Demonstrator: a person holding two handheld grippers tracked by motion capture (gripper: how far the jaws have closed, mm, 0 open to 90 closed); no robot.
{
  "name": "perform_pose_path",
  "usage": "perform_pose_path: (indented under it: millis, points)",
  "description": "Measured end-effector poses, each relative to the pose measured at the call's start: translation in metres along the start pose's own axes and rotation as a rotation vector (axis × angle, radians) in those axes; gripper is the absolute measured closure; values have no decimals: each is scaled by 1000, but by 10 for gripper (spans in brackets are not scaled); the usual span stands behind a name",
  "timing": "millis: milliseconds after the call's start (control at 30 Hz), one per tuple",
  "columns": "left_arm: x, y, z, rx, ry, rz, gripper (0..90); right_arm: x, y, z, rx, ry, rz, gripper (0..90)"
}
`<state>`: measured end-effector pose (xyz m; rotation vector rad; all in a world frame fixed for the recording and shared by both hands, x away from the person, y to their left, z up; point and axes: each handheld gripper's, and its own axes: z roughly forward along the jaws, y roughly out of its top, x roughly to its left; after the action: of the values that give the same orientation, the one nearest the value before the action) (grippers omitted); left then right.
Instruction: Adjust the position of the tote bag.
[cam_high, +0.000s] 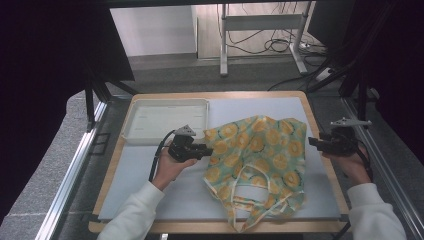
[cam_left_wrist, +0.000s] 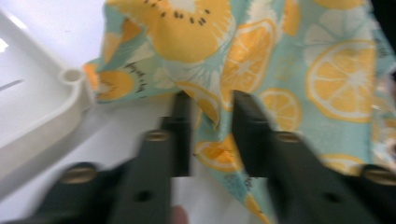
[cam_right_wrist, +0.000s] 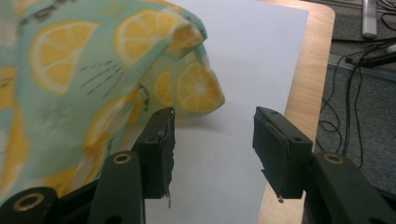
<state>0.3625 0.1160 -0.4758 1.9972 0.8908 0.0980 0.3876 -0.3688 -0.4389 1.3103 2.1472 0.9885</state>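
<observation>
High view, item one: a lemon-print cloth bag (cam_high: 255, 162) is lying rumpled on the white mat of the desk (cam_high: 320, 150), its handles trailing toward the person's edge and its body spreading toward the far side. Item two: a white tray (cam_high: 165, 120) is sitting empty at the far left of the mat, just beside the bag's upper left corner, probably waiting to receive the bag. Item three: the left gripper (cam_high: 204, 150) is hovering at the bag's left edge. In the left gripper view its jaws are standing apart with a fold of the cloth (cam_left_wrist: 210, 112) running between them; the blur makes it hard to say, but the pads appear not to be pressing on it. Item four: the right gripper (cam_high: 313, 142) is hanging at the desk's right edge, apart from the bag. In the right gripper view its jaws are gaping with nothing but bare mat between them, the bag's right corner (cam_right_wrist: 196, 88) lying just left of them.
</observation>
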Motion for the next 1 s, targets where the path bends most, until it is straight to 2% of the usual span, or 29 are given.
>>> perform_pose_path:
  millis: [33, 67, 133, 200, 500, 633, 900, 1000]
  points:
    - [-1, -1, -2, -15, 32, -5, 578, 1, -2, -3, -5, 8, 3, 485]
    - [-2, -2, -4, -16, 45, -2, 538, 3, -5, -6, -13, 13, 5, 485]
    - [-2, -2, -6, -19, 57, 1, 472, 7, -9, -13, -30, 30, 4, 482]
    - [-5, -5, -13, -30, 71, 12, 443, 12, -12, -19, -39, 44, -3, 474]
    - [-12, -16, -25, -35, 67, 12, 420, 39, -24, -39, -49, 98, -34, 454]
    - [-14, -20, -29, -25, 60, 29, 420, 48, -30, -44, -62, 116, -36, 444]
    - [-18, -30, -30, -18, 65, 29, 417, 62, -33, -54, -71, 146, -49, 424]
    - [-18, -31, -31, -17, 65, 26, 417, 70, -34, -58, -77, 161, -69, 413]
